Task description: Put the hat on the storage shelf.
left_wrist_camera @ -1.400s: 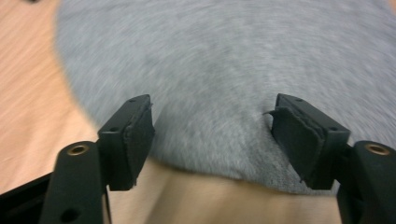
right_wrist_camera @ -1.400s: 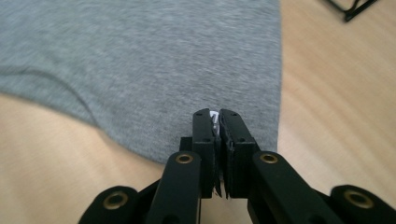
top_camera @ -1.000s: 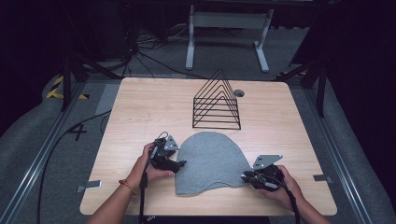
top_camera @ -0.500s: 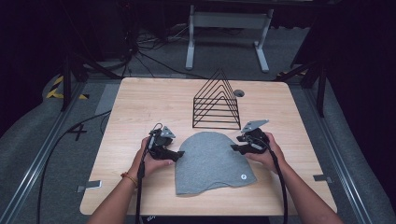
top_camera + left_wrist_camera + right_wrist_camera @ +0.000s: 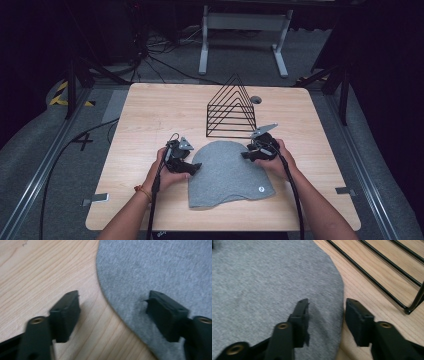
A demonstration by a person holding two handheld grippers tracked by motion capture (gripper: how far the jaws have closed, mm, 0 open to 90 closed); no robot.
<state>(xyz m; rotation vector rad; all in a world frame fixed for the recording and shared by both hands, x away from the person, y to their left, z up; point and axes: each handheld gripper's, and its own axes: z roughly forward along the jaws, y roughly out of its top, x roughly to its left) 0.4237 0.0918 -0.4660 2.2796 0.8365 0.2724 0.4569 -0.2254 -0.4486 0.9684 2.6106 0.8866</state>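
Observation:
A grey knitted hat [image 5: 227,172] lies flat on the wooden table [image 5: 160,110], its rounded top toward the far side. My left gripper [image 5: 196,167] sits at the hat's left edge. In the left gripper view its jaws [image 5: 112,298] straddle the hat [image 5: 162,267] edge, one over wood, one over fabric; they have just been closing but stand open. My right gripper [image 5: 245,155] is at the hat's upper right edge. There its jaws [image 5: 327,303] have also just been closing and stand open over the hat [image 5: 262,277] rim, pads apart from the fabric.
A black wire rack [image 5: 232,107] shaped like a triangle stands just beyond the hat, close to my right gripper; its base wires [image 5: 377,272] run past the right jaw. A small round hole [image 5: 256,100] sits behind it. Cables trail back toward the near table edge.
My right gripper has moved from the hat's near right corner up along its right side to the upper right edge by the rack. The left gripper has stayed at the left edge.

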